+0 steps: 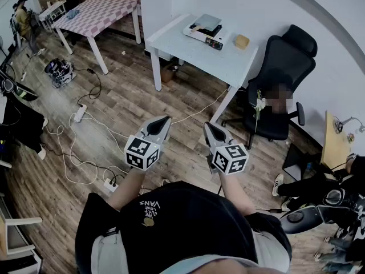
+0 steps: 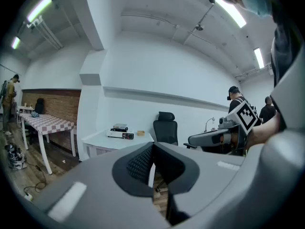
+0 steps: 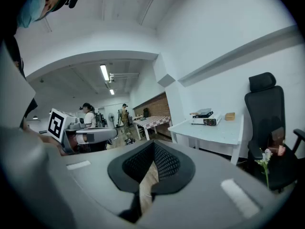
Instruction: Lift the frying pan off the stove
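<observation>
Both pairs of jaws are pressed together with nothing between them. In the head view the left gripper [image 1: 166, 119] and the right gripper [image 1: 206, 125] are held side by side over the wooden floor [image 1: 131, 96], well apart from the white table [image 1: 188, 53] ahead. On that table sits a portable stove [image 1: 206, 33] with a flat grey thing on top, too small to confirm as the frying pan, and a small tan box [image 1: 242, 41] near it. A black office chair [image 1: 279, 76] stands just beside the table's right end. Between the grippers and the table lie bare boards and a white cable [image 1: 197, 112] running toward a table leg. A power strip [image 1: 79, 114] and more cords lie to the left, and a checkered table [image 1: 102, 13] stands by the brick wall.

In the left gripper view, the left gripper [image 2: 153, 146] has its ribbed pads meeting at the tip, empty. Beyond it are the white table [image 2: 102, 140], the stove [image 2: 120, 132] and the chair [image 2: 165, 128]; the right gripper [image 2: 193, 140] shows at the right.

In the right gripper view, the right gripper [image 3: 153, 143] is likewise closed on nothing. The stove [image 3: 206, 119] rests on the white table [image 3: 214, 131], the chair [image 3: 266, 118] stands to its right, and the left gripper [image 3: 113, 133] shows at the left.
</observation>
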The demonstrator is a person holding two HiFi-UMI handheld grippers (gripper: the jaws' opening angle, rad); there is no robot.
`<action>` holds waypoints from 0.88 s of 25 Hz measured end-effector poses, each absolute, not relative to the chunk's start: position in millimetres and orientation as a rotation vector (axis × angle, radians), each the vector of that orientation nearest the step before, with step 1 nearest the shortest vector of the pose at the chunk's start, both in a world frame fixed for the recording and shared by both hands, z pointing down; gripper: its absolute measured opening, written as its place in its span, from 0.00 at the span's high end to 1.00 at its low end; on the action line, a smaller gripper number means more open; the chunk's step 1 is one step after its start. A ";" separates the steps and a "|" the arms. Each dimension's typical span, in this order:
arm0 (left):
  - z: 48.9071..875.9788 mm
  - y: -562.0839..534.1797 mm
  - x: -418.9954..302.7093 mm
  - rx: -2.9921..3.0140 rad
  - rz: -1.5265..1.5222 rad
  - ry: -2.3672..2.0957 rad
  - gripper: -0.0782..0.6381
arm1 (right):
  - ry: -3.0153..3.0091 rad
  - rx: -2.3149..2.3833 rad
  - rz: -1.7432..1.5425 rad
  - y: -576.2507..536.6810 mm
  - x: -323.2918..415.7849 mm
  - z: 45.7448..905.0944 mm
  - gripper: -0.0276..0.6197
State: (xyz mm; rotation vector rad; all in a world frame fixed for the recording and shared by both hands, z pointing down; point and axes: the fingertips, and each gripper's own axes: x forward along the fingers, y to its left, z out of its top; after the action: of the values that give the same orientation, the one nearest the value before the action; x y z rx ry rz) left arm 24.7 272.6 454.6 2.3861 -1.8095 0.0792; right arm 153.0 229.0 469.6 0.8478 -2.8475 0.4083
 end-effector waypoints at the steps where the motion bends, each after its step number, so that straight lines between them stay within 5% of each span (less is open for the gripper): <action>1: 455.3 272.0 23.5 2.382 0.080 -1.807 0.89 | -2.844 0.846 0.409 228.3 151.8 470.0 0.95; 10: 449.5 258.8 -6.4 2.393 0.013 -1.780 0.89 | -2.881 0.854 0.481 216.9 128.4 461.9 0.95; 12: 447.6 256.2 -11.2 2.401 -0.064 -1.724 0.82 | -2.923 0.895 0.530 210.3 123.6 457.5 0.95; 14: 449.6 251.2 -16.5 2.390 -0.120 -1.676 0.58 | -2.938 0.934 0.583 201.4 119.2 456.9 0.79; 16: 456.2 244.1 -22.9 2.372 -0.132 -1.649 0.58 | -2.942 0.943 0.636 195.2 113.8 458.8 0.68; 22: 470.6 210.0 -34.1 2.320 -0.135 -1.647 0.58 | -2.907 0.919 0.691 167.0 106.3 472.3 0.66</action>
State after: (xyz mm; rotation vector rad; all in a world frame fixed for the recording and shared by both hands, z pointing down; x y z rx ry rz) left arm -34.1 210.0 470.6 2.3196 -1.6468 -0.1349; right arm 106.3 167.0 472.3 0.9188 -2.9069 0.6906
